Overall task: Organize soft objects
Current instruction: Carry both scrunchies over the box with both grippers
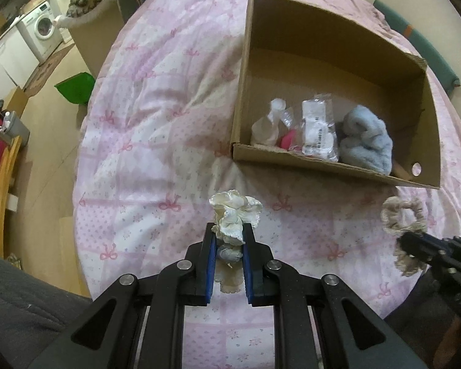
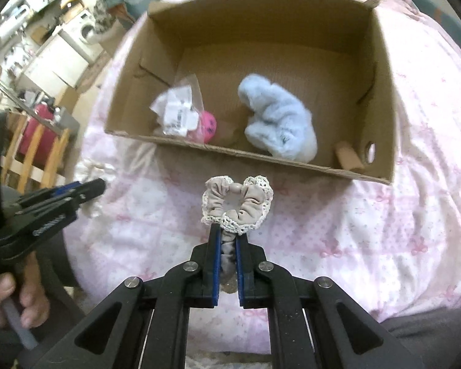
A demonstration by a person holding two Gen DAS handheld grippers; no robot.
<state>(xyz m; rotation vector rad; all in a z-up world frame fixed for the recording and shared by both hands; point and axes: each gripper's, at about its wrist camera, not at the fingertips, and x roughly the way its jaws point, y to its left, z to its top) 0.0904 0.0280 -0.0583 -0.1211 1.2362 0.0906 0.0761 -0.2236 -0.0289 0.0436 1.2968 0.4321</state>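
We hold our left gripper (image 1: 229, 235) level over the pink quilted bed (image 1: 144, 141), its jaws pressed together on a cream satin scrunchie (image 1: 235, 215) that bunches up just ahead of the tips and trails back between the blue pads. Our right gripper (image 2: 227, 235) is held much the same way, jaws clamped on a beige lace-edged scrunchie (image 2: 238, 204) whose ring stands upright just past the tips. In the right wrist view our left hand (image 2: 12, 295) shows low on the left, fingers wrapped around the gripper's handle.

Ahead of both pairs of jaws lies the open cardboard box (image 2: 381, 77), its near wall a little beyond the held scrunchies. Inside it, close to that near wall, sit a light blue fluffy item (image 2: 279, 120), a pink ball (image 2: 207, 124) and a clear packet with white contents (image 2: 176, 110). From the left wrist view the box lies ahead and to the right of the jaws.
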